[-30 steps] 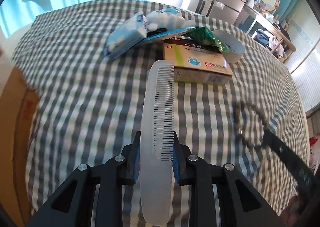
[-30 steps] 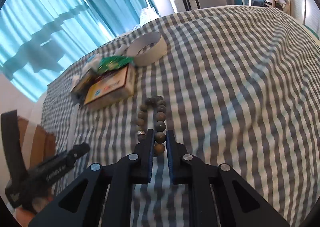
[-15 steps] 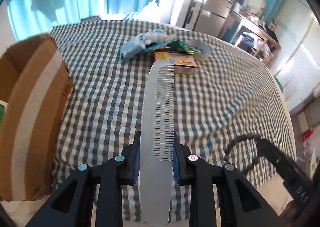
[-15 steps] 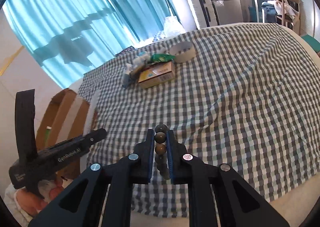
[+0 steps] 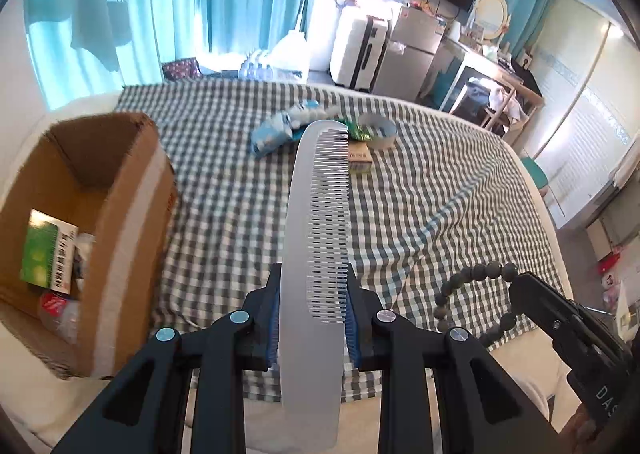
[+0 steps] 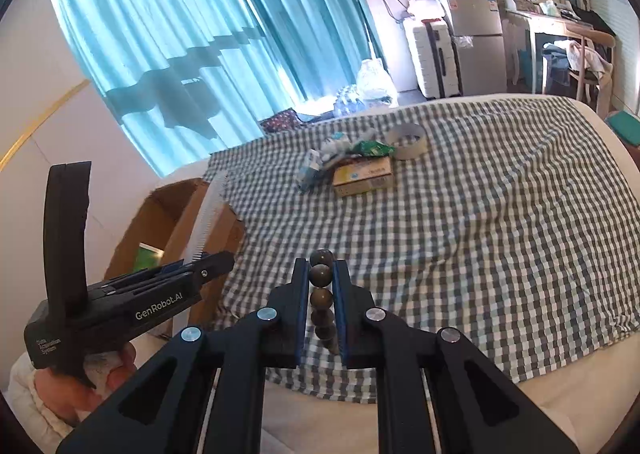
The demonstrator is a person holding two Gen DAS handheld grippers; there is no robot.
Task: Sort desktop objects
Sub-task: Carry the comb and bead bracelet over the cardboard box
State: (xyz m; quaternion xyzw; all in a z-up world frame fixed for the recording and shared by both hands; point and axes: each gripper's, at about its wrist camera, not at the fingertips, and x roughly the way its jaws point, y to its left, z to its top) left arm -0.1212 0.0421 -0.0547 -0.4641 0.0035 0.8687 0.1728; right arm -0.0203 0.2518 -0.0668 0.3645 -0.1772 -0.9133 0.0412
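My left gripper [image 5: 312,306] is shut on a long translucent white comb [image 5: 316,222] that sticks out forward, high above the checked cloth. In the right wrist view the same comb [image 6: 206,214] and left gripper [image 6: 200,260] hang over the cardboard box [image 6: 176,214]. My right gripper [image 6: 321,290] is shut on a string of dark wooden beads [image 6: 321,274]; the bead bracelet [image 5: 476,286] dangles from it at the lower right of the left wrist view. The open cardboard box [image 5: 132,214] stands at the left edge of the bed and holds a green packet [image 5: 40,254] and other items.
Far across the checked cloth [image 6: 480,234] lies a cluster: a medicine box [image 6: 362,176], a tape roll [image 6: 408,136], a green wrapper [image 6: 372,148], a blue-white packet [image 5: 270,134] and a small plush toy. Behind are teal curtains, suitcases, a fridge and a desk.
Both grippers have risen and drawn back from the table's middle with the comb and the beads. The cardboard box has come into view at the left, and the item cluster looks much farther away.
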